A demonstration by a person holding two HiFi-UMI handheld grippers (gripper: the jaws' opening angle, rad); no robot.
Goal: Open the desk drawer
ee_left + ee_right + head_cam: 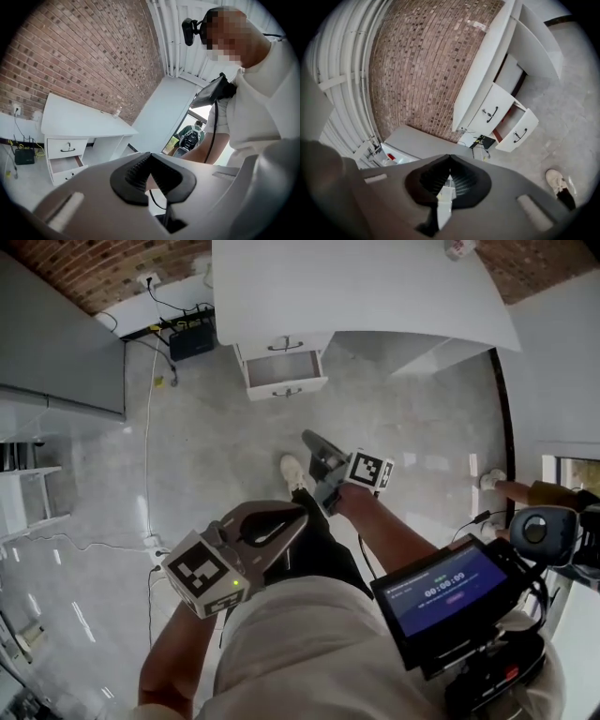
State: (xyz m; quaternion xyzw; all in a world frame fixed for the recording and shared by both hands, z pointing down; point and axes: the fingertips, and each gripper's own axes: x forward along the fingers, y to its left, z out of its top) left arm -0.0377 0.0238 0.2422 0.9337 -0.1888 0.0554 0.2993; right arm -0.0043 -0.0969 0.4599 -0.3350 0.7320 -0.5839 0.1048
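Fingers of left gripper (149,158) pressed together, tips meeting, holding nothing; right gripper (449,160) likewise closed on nothing. Both held near person's waist. White desk (366,287) ahead against brick wall (84,51), router (193,339) on floor (403,418) beside it. Lower drawer (285,372) pulled out under closed top drawer (284,345), well apart from both grippers.
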